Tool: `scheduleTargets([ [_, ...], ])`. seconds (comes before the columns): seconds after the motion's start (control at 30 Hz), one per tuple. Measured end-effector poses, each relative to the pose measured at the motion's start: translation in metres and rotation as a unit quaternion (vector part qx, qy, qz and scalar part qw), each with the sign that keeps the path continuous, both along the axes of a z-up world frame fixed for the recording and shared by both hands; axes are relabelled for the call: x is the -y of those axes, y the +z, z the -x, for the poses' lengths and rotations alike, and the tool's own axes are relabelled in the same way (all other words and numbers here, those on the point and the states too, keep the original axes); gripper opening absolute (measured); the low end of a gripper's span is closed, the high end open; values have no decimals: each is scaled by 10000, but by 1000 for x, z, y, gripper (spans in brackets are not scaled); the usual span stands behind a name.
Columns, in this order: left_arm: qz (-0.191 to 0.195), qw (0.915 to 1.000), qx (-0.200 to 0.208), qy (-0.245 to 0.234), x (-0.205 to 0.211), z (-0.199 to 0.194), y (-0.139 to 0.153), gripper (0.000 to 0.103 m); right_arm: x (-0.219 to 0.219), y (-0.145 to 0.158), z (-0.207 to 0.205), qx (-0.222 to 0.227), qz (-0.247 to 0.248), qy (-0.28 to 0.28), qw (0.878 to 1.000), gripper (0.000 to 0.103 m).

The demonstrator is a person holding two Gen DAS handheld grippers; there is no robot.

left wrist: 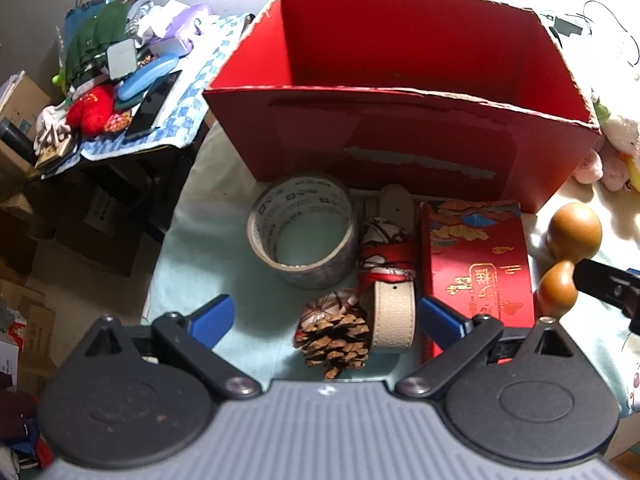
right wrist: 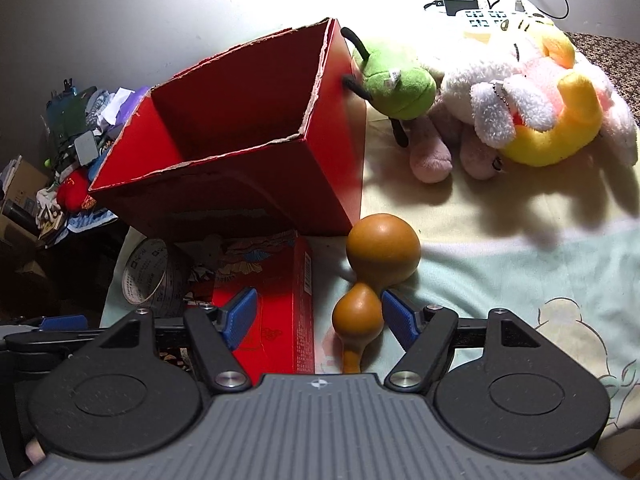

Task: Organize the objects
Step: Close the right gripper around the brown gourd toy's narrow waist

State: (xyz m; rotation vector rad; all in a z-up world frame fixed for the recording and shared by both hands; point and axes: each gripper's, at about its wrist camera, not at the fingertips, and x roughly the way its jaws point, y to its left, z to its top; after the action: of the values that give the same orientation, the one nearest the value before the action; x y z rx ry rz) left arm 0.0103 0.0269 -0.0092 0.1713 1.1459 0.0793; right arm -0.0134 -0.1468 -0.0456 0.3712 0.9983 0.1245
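Left tongs (left wrist: 326, 316): blue pads spread wide apart, angled steeply down, gripping nothing. Between the pads, nearest the camera, lies a pine cone (left wrist: 336, 340); just beyond it and touching it, a beige strap (left wrist: 394, 316) wrapped with a red patterned band runs away from the tongs. Beyond the left pad stands a roll of tape (left wrist: 304, 232), lying flat with its hole upward. Beside the right pad, a flat red gift box (left wrist: 480, 268) with gold lettering lies next to the strap.

Right tongs (right wrist: 318, 316): pads likewise apart and empty. A brown gourd (right wrist: 370, 280) lies between them, its small bulb and stem nearest, just beside the right pad; whether the pad touches it cannot be told. Its large bulb lies farther out. The left pad hovers over the near end of the red gift box, which lies just left of the gourd.

All these items rest on a pale green bed sheet (right wrist: 520, 280) with a cartoon print. Directly beyond them stands an open red cardboard box (left wrist: 400, 112), its torn rim upward and no contents visible inside; the tape, strap and gift box lie close against its near wall.

Beyond and right of the right tongs, a heap of plush toys (right wrist: 520, 96) lies beside the cardboard box, a green one (right wrist: 400, 88) touching its side wall. Farther still: a power strip (right wrist: 484, 18) with cables. Far left of the left tongs, a cluttered side table (left wrist: 120, 80) with a blue checked cloth.
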Motion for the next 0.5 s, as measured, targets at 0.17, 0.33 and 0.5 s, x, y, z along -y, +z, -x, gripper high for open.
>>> scheduleTargets([
  [0.17, -2, 10000, -32, -53, 3, 0, -2, 98, 3, -3, -2, -82, -44, -14, 10000, 72],
  [0.33, 29, 9999, -63, -100, 5, -1, -2, 98, 4, -2, -2, -39, -68, 21, 10000, 72],
  [0.5, 9, 9998, -51, -199, 11, -1, -2, 98, 7, -5, -4, -97, -165, 35, 9998, 67],
])
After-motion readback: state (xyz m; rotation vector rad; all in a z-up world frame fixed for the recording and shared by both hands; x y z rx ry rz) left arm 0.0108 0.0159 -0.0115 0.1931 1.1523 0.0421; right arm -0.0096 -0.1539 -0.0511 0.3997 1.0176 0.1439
